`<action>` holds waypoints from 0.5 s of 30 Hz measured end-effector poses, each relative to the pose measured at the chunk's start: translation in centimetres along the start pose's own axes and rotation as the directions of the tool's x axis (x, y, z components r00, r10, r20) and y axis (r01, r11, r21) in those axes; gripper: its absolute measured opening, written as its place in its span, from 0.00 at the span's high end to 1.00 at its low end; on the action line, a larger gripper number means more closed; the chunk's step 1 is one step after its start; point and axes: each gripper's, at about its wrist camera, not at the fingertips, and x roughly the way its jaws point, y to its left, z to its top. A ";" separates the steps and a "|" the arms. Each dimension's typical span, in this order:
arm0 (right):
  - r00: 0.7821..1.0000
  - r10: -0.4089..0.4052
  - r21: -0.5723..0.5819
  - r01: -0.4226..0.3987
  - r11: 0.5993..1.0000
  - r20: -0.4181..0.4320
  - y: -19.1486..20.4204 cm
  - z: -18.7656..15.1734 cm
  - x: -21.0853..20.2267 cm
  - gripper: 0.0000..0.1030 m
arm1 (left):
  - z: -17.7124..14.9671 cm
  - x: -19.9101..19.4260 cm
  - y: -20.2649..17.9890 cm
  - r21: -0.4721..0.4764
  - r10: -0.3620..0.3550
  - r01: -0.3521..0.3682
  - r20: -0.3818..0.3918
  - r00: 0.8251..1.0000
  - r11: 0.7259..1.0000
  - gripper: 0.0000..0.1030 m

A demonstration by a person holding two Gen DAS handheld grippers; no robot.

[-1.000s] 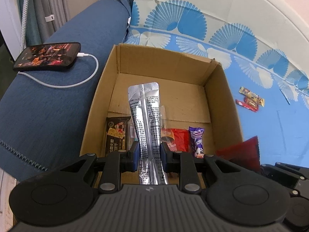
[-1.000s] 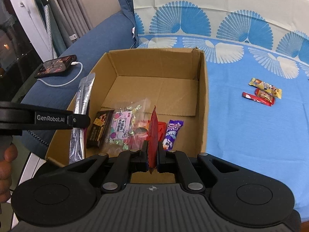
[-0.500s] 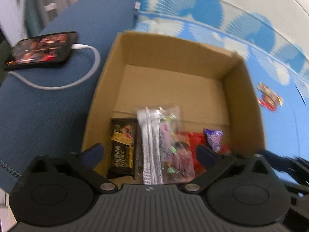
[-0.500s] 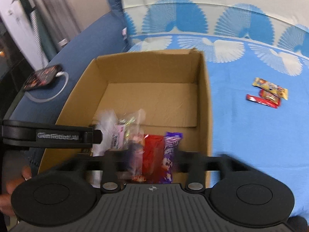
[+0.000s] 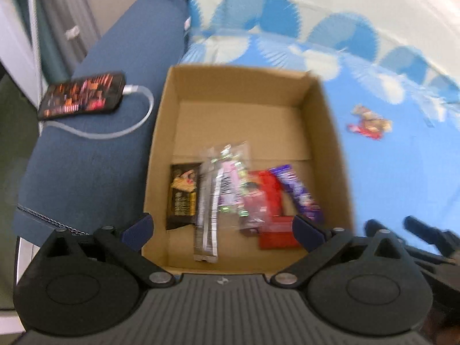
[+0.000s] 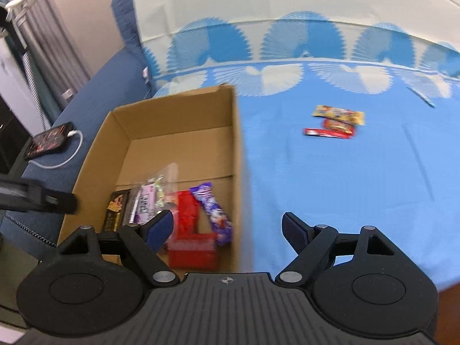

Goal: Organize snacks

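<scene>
Both my left claw [image 5: 222,230] and right claw [image 6: 228,228] gape, holding nothing; several snacks [image 5: 244,198] lie in the box [image 5: 238,83], while three packets [image 6: 335,122] remain out on the bed [image 6: 330,178].

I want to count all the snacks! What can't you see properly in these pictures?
- Snacks in the cardboard box: left wrist view is motion-blurred, so wrapper words are unreadable.
- Red packet: right wrist view, partly behind the right gripper finger.
- Snacks on the blue sheet: overlapping and small; exact count unclear.
- Phone screen: blurred.
- Box's near wall: hidden by the left gripper.
</scene>
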 end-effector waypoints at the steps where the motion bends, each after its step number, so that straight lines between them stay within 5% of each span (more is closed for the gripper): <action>1: 1.000 -0.012 0.015 0.012 1.000 0.014 -0.7 -0.3 -0.9 0.18 | 0.0 -1.8 -0.4 0.006 -0.007 0.007 0.028 1.000 1.000 0.00; 8: 0.990 -0.106 0.097 0.097 0.991 0.098 -4.7 -2.3 -6.0 0.18 | 0.3 -13.4 -3.6 0.080 -0.057 0.042 0.189 0.980 0.996 0.00; 15: 0.971 -0.183 0.144 0.161 0.976 0.154 -7.8 -3.7 -9.5 0.18 | -2.4 -26.0 -8.4 0.240 -0.239 0.161 0.343 0.908 0.957 0.00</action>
